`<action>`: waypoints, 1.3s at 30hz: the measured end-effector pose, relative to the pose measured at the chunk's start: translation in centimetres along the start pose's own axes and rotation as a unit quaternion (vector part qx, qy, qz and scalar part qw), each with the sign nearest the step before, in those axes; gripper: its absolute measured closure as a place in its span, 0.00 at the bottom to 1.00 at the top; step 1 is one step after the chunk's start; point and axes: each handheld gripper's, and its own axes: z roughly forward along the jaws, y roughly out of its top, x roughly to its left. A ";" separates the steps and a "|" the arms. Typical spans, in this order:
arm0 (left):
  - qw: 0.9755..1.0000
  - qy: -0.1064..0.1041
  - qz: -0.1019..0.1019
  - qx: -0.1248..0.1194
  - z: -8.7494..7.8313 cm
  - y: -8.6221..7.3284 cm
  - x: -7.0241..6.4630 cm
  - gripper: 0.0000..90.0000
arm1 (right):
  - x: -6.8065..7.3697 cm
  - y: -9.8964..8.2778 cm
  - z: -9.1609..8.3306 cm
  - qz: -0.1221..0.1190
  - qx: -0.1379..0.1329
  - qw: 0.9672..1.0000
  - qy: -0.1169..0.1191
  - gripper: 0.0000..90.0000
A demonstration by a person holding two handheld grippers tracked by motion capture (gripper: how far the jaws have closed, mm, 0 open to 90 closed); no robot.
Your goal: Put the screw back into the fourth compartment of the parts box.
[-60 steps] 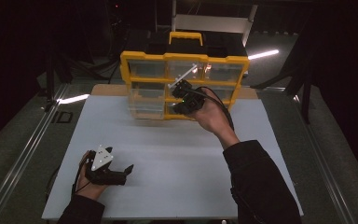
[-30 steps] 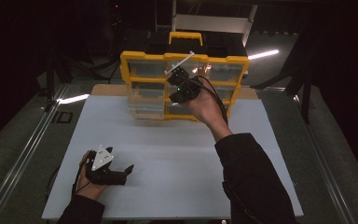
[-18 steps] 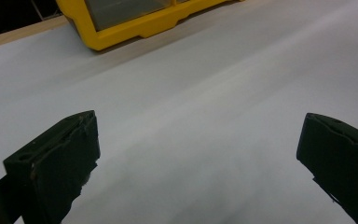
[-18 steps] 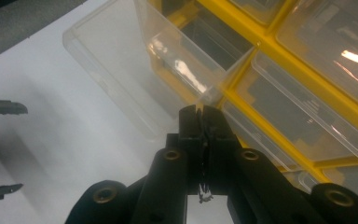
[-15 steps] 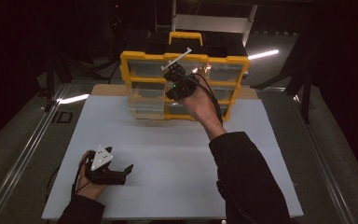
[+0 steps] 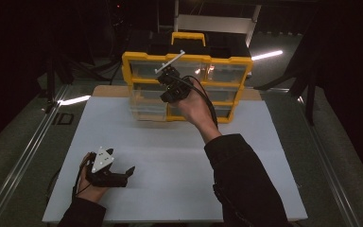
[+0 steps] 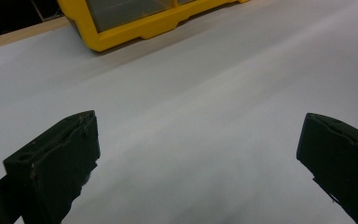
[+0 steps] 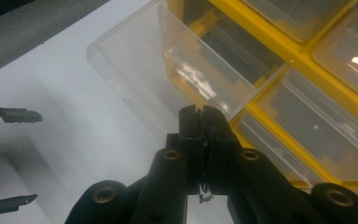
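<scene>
Hovering shut right hand-held gripper (image 6: 164,74), unlabelled yellow organiser (image 6: 236,60)

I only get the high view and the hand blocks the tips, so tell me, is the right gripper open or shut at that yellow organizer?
Observer: Shut. In the right gripper view, the right gripper has its jaws pressed together, with nothing that I can make out between them.
Operator: What are the tips at?
Observer: They point at the front wall of a clear drawer pulled out of the yellow organizer. I can't tell whether they touch it.
Operator: Anything in that drawer?
Observer: It looks empty through the clear plastic.
</scene>
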 end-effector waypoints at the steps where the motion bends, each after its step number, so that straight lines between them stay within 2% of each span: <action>1: 1.000 0.000 0.000 0.000 0.0 0.0 0.0 0.00 | 0.0 0.0 0.0 0.000 0.000 1.000 0.000 0.97; 16: 1.000 0.000 -0.001 0.000 0.0 0.0 0.0 0.00 | 0.5 0.0 1.3 0.002 0.001 1.000 0.007 0.97; 33: 1.000 0.000 -0.001 0.000 0.0 0.0 0.0 0.00 | 0.4 0.0 1.8 0.008 -0.004 1.000 0.006 0.97; 35: 1.000 0.000 -0.001 0.000 0.0 0.0 0.1 0.00 | 0.4 0.1 1.8 0.007 -0.004 1.000 0.006 0.94; 36: 1.000 0.000 -0.001 0.000 0.0 0.0 0.1 0.00 | 0.3 0.0 1.8 0.006 -0.007 1.000 0.002 0.84; 37: 1.000 0.000 -0.001 0.000 0.0 0.0 0.1 0.00 | 0.3 0.0 1.8 0.006 -0.007 1.000 0.002 0.84; 38: 1.000 0.000 -0.001 0.000 0.0 0.0 0.1 0.00 | 0.2 0.0 1.7 0.010 -0.014 1.000 0.004 0.68; 39: 1.000 0.000 -0.001 0.000 0.0 0.0 0.1 0.00 | 0.2 0.0 1.7 0.010 -0.014 1.000 0.004 0.68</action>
